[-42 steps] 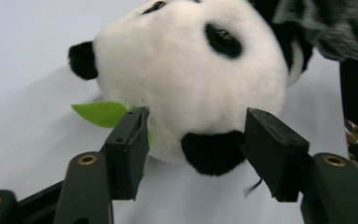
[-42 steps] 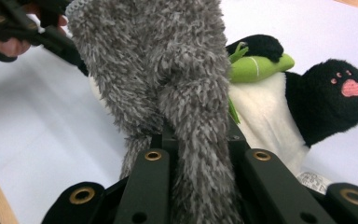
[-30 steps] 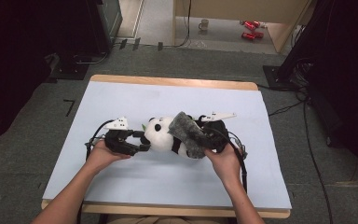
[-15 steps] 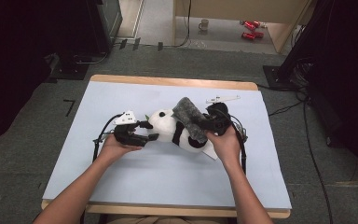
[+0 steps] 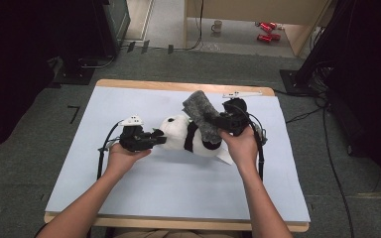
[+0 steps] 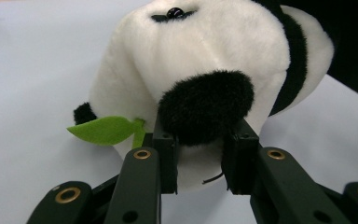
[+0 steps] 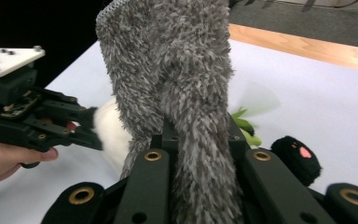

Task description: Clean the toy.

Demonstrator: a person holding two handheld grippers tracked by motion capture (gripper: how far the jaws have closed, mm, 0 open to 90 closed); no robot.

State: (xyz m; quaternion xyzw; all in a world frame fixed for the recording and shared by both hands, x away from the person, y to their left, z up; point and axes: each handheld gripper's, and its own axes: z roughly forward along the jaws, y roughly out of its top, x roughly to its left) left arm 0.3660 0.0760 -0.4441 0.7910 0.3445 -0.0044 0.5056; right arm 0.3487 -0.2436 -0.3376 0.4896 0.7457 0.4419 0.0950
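Grey fuzzy sock [image 5: 202, 115] over plush panda [image 5: 188, 136]

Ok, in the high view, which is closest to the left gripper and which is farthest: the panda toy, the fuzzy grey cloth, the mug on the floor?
From the left gripper:
1. The black-and-white plush panda toy, right at its jaws, which have just been closing on the panda's black ear.
2. The fuzzy grey cloth, draped over the panda's far side, held in the right gripper.
3. The pale mug, on the floor beyond the table.
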